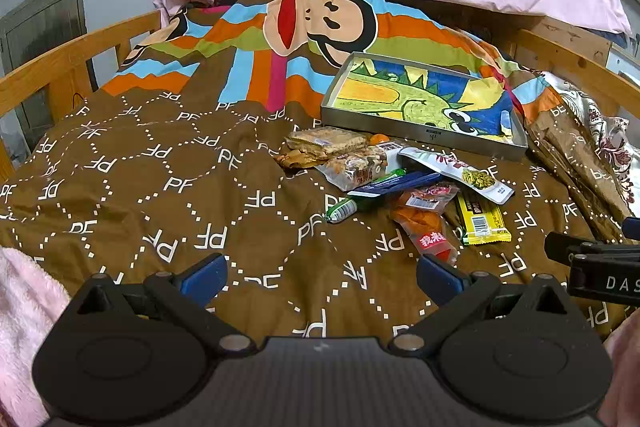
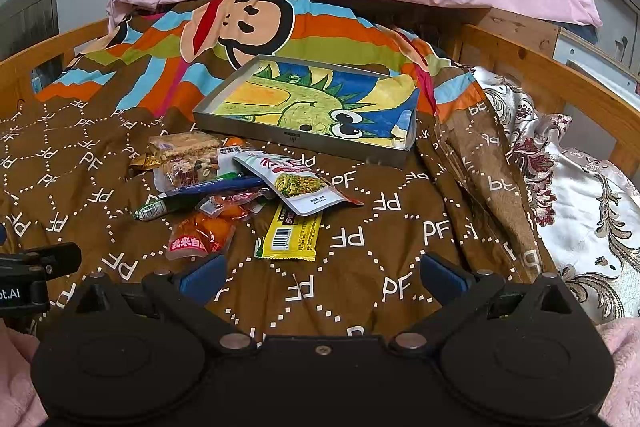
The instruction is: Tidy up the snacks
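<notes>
Snacks point(image 2: 240, 191) are heaped on the bed point(image 2: 360, 291), just before the empty tray point(image 2: 304, 143). Both jaws are spread, nothing held. Packets look light, crinkly, slippery; the yellow bar point(image 2: 289, 237) is best pinched at its sealed edge.

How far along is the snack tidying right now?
Nothing looks done: the tray holds no snacks. Nothing is in hand; the left gripper and right gripper are both open above the blanket. Left: the whole snack pile, including the yellow bar, lies before the tray.
</notes>
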Tool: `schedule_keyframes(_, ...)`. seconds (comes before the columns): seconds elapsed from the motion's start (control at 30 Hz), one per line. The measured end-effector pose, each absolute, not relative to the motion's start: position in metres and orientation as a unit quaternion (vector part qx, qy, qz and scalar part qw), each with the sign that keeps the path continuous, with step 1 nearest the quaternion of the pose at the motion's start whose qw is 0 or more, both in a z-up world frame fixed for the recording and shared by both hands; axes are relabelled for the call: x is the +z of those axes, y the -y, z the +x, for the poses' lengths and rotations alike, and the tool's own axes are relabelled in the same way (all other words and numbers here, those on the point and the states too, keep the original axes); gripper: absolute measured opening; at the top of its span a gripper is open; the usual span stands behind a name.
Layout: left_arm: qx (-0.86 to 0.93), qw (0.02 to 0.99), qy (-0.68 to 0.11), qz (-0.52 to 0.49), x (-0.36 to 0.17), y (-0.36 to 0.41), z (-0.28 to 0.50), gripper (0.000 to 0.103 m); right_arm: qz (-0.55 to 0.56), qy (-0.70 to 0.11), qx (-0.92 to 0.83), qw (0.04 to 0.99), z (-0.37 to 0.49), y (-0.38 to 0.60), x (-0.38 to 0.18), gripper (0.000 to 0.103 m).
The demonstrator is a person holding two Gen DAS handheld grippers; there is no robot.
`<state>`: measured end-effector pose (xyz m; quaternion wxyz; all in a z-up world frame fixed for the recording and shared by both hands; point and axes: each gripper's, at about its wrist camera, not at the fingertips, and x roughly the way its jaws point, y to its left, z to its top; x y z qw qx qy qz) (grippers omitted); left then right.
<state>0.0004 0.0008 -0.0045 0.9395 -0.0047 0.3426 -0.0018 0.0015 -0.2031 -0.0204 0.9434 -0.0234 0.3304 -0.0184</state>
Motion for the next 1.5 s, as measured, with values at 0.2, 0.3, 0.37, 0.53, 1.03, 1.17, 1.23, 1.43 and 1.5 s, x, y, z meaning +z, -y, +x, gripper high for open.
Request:
schedule_keyframes(0.2, -0.002, 0.939, -0.343, -0.003, -0.016, 0.003, -0.002, 0.103, -0.024, -0.331, -0.018, 0.943, 0.002, 0.203, -0.021, 0.102)
schedule_keyframes(0.3, -0.002, 0.939, -0.343, -0.004, -0.016, 0.003, -0.002, 0.103, -0.024, -0.331, -0.018, 0.943, 0.002, 0.203, -0.021, 0.102)
schedule_keyframes(0.37, -0.002, 0.939, -0.344, -0.004, -0.015, 0.002, -0.003, 0.103, -0.024, -0.331, -0.018, 0.943, 0.002, 0.203, -0.021, 0.102)
schedule_keyframes(0.53, -0.002, 0.939, -0.344, -0.003, -0.016, 0.003, -0.003, 0.103, -0.024, -0.332, -0.019, 0.943, 0.002, 0.203, -0.021, 0.102)
schedule_keyframes(1.03, -0.002, 0.938, -0.345, -0.004, -0.016, 0.003, -0.003, 0.103, -0.026, -0.333, -0.019, 0.942, 0.003, 0.202, -0.021, 0.102)
schedule_keyframes(1.17, -0.002, 0.938, -0.346, -0.004, -0.019, 0.003, -0.004, 0.103, -0.026, -0.334, -0.019, 0.942, 0.003, 0.202, -0.021, 0.102)
schedule_keyframes(1.23, -0.002, 0.938, -0.346, -0.004, -0.018, 0.003, -0.003, 0.103, -0.026, -0.334, -0.019, 0.942, 0.003, 0.202, -0.021, 0.102)
schedule_keyframes(1.43, -0.001, 0.938, -0.347, -0.004, -0.021, 0.003, -0.005, 0.103, -0.025, -0.335, -0.019, 0.942, 0.003, 0.201, -0.02, 0.102)
schedule_keyframes(1.5, 0.0, 0.937, -0.349, -0.005, -0.022, 0.002, -0.005, 0.103, -0.02, -0.336, -0.017, 0.942, 0.003, 0.201, -0.019, 0.102)
